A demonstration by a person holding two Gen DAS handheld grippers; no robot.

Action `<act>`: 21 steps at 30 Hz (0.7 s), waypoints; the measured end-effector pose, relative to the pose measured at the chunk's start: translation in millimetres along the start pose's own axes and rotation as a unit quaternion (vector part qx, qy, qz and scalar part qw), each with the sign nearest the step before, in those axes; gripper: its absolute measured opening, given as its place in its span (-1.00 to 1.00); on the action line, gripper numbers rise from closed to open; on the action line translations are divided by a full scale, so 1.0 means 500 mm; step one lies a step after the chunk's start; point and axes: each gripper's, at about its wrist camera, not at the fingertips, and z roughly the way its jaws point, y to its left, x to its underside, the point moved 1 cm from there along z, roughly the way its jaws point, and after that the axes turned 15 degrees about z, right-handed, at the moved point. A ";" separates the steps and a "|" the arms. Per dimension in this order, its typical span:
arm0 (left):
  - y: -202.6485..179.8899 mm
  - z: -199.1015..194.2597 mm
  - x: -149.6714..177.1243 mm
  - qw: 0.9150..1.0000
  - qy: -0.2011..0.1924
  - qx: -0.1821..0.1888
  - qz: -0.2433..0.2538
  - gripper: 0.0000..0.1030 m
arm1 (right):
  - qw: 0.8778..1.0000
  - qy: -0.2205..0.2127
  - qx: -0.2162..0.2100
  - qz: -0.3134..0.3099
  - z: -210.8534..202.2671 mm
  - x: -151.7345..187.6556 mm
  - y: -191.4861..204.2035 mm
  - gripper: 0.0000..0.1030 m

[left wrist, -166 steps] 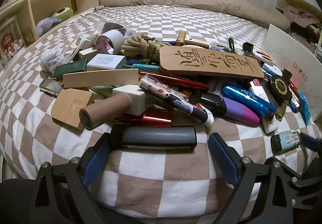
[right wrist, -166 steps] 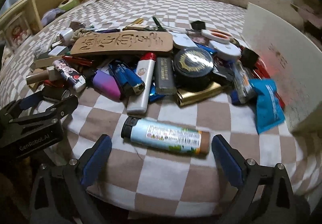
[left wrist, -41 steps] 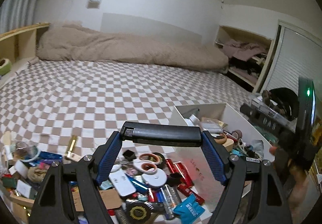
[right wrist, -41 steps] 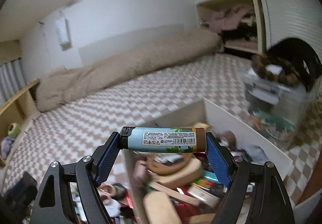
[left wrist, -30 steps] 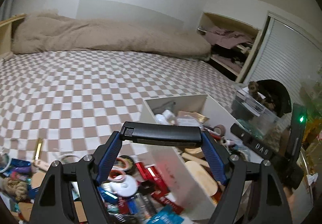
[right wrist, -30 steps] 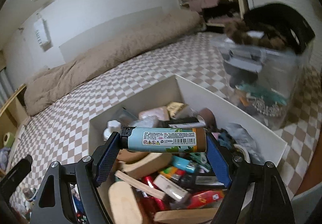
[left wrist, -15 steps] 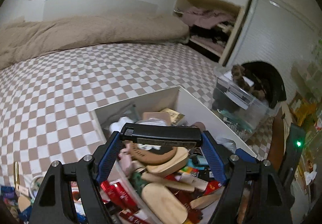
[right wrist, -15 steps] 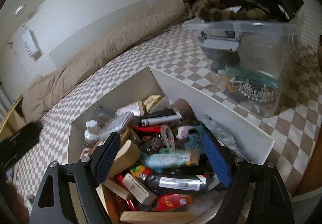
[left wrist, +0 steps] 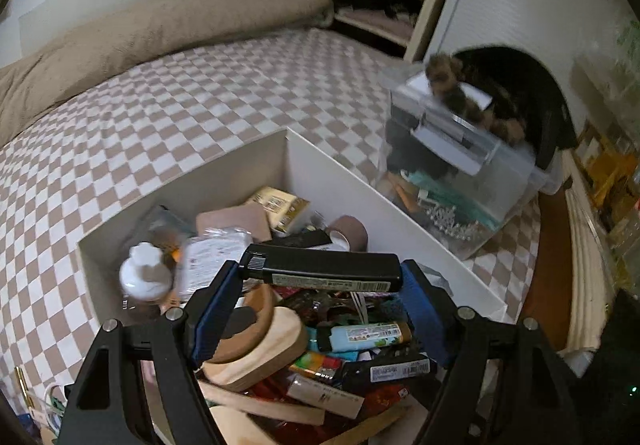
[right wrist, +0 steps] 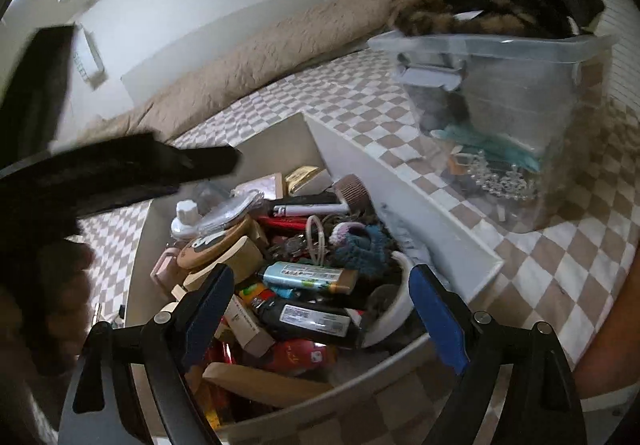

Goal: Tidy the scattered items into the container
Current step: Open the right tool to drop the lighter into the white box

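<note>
The left gripper (left wrist: 322,309) is clamped on a black lighter (left wrist: 320,272), which lies crosswise between its blue pads, one end against each pad. It hangs over the white container (left wrist: 384,201), an open box standing on the checked bed (left wrist: 168,113) and already heaped with odds and ends.

The right gripper (right wrist: 320,309) stands parted with nothing between its pads; it too is above the white container, nearer the box's near rim. Below it, on top of the pile, lies a pale blue lighter (right wrist: 306,275) with a brown end, free of both pads, and just in front of that a second black lighter (right wrist: 310,319) with a white label. The pale blue one shows in the left wrist view as well, low in the heap under the held lighter.

Deeper in the box are a white bottle cap (left wrist: 146,279), a wooden block (left wrist: 260,349) and a brown roll (left wrist: 352,233) against the right wall. A clear plastic bin (right wrist: 516,117) stands on the bed just beyond that wall, with what looks like a furry brown thing on its lid, blurred. At the left edge of the right wrist view a dark, smeared shape is most likely the left gripper's body.
</note>
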 end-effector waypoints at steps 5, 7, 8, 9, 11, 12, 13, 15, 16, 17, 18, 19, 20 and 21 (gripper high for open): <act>-0.019 0.049 -0.004 0.999 0.040 0.034 -0.010 0.55 | 1.000 0.001 -0.016 -0.012 -0.010 0.001 -0.005 0.74; -0.031 0.063 -0.005 0.998 0.053 0.038 -0.006 0.55 | 1.000 0.002 -0.013 -0.025 -0.013 0.005 -0.002 0.74; -0.038 0.069 -0.005 0.998 0.057 0.038 -0.002 0.55 | 0.999 0.002 -0.012 -0.033 -0.014 0.007 -0.001 0.74; -0.044 0.073 -0.006 0.997 0.060 0.039 0.002 0.55 | 0.999 0.002 -0.010 -0.038 -0.015 0.009 0.001 0.74; -0.057 0.078 -0.009 0.997 0.060 0.043 0.009 0.55 | 0.999 -0.003 -0.009 -0.039 -0.018 0.008 -0.003 0.74; -0.064 0.079 -0.010 0.997 0.060 0.045 0.013 0.55 | 0.999 -0.004 -0.013 -0.035 -0.021 0.006 -0.007 0.74; -0.071 0.081 -0.012 0.997 0.060 0.045 0.018 0.55 | 0.999 -0.004 -0.017 -0.031 -0.023 0.005 -0.010 0.74; -0.079 0.086 -0.016 0.997 0.062 0.044 0.026 0.55 | 0.999 -0.003 -0.026 -0.025 -0.026 0.004 -0.016 0.74; -0.083 0.089 -0.017 0.997 0.064 0.043 0.027 0.55 | 0.999 -0.003 -0.027 -0.025 -0.028 0.004 -0.017 0.74; -0.084 0.092 -0.018 0.997 0.066 0.041 0.025 0.55 | 0.999 -0.004 -0.027 -0.027 -0.029 0.004 -0.017 0.74; -0.084 0.097 -0.018 0.996 0.069 0.040 0.024 0.60 | 0.999 -0.004 -0.027 -0.028 -0.029 0.005 -0.016 0.74; -0.083 0.099 -0.017 0.996 0.072 0.041 0.022 0.79 | 0.999 -0.004 -0.026 -0.029 -0.029 0.006 -0.016 0.74; -0.082 0.100 -0.016 0.996 0.073 0.041 0.019 0.87 | 0.999 -0.004 -0.025 -0.030 -0.028 0.006 -0.015 0.74; -0.080 0.099 -0.016 0.997 0.070 0.040 0.017 0.90 | 0.999 -0.004 -0.024 -0.031 -0.027 0.006 -0.014 0.74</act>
